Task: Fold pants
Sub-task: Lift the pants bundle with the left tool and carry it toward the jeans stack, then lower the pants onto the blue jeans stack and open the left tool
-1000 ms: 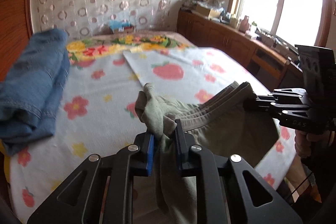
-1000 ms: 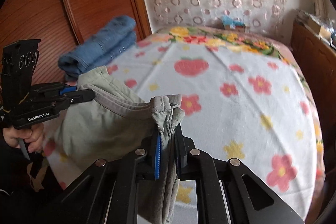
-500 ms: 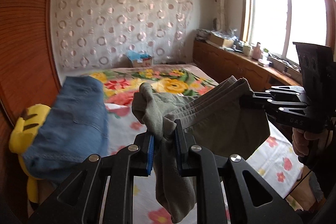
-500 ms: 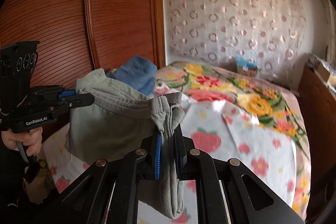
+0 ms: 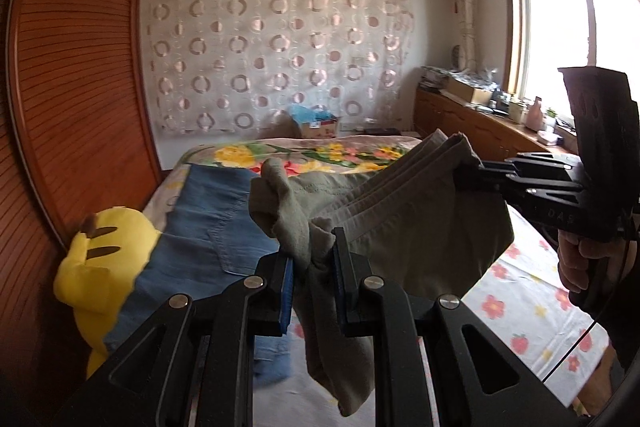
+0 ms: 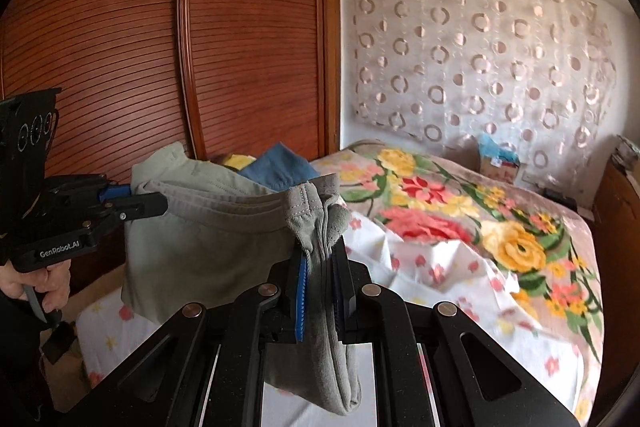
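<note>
The left gripper [image 5: 314, 263] is nearly closed, its blue-lined jaws pinching a bunched end of the pants [image 5: 420, 227]. A tail of the olive cloth hangs below the jaws toward 6 o'clock. In the left wrist view the right gripper [image 5: 466, 175] comes in from 3 o'clock, clamped on the other end of the same folded edge, with a hand [image 5: 580, 259] around its grip.

The pants are stretched between the two grippers and held up off the bed [image 5: 520, 307], the layered band running level and the rest sagging beneath it like a pouch.

In the right wrist view the right gripper [image 6: 322, 267] is almost fully shut on a thick wad of the pants [image 6: 208, 235], with a folded flap drooping past it at 6 o'clock. The left gripper [image 6: 160, 201] enters from 9 o'clock, biting the far corner, a hand [image 6: 44, 283] on its trigger.

At 9 o'clock of the pants in the left wrist view lie folded jeans [image 5: 208, 227] on the bed, touching a yellow plush [image 5: 104, 267] at the bed's edge, hard by the wardrobe [image 5: 80, 107]. At 12 o'clock hangs a curtain [image 5: 272, 51] patterned with rings; at 2 o'clock, a window [image 5: 568, 39] above a cluttered cabinet [image 5: 472, 119].
</note>
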A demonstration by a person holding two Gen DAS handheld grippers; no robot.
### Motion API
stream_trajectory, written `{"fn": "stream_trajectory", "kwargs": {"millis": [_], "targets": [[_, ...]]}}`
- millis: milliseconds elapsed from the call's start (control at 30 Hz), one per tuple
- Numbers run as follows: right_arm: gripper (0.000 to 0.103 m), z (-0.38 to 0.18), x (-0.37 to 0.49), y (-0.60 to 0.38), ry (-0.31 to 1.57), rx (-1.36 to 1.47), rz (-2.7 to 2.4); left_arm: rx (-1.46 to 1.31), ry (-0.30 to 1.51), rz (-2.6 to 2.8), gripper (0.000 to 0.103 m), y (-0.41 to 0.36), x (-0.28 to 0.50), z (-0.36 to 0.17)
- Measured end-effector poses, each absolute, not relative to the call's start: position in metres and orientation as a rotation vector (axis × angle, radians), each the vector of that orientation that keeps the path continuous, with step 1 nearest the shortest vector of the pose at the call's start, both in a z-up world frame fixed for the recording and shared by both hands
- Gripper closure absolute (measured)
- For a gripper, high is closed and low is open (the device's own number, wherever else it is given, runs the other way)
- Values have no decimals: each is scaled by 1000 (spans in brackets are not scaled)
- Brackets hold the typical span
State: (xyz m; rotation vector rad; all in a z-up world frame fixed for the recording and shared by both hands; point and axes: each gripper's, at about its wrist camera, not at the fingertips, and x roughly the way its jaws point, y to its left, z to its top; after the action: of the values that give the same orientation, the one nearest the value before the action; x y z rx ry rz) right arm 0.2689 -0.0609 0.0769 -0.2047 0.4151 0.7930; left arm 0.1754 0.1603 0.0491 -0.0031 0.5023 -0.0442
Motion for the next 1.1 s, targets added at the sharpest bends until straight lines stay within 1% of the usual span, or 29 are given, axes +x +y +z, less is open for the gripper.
{"fn": "stream_trajectory", "kwargs": {"millis": [267,467,733,1100], "targets": [[93,59,320,-28,397,-227,849,-41,500,36,85,201,192,37],[93,57,359,7,377,-273,876,-94,531,104,85,223,205,28],[93,55,402,64,385,-324,969,-168,516,173,85,244,199,20],[92,39,447,126,438,-399,1057,-234,568,260,85,263,196,-8]]}}
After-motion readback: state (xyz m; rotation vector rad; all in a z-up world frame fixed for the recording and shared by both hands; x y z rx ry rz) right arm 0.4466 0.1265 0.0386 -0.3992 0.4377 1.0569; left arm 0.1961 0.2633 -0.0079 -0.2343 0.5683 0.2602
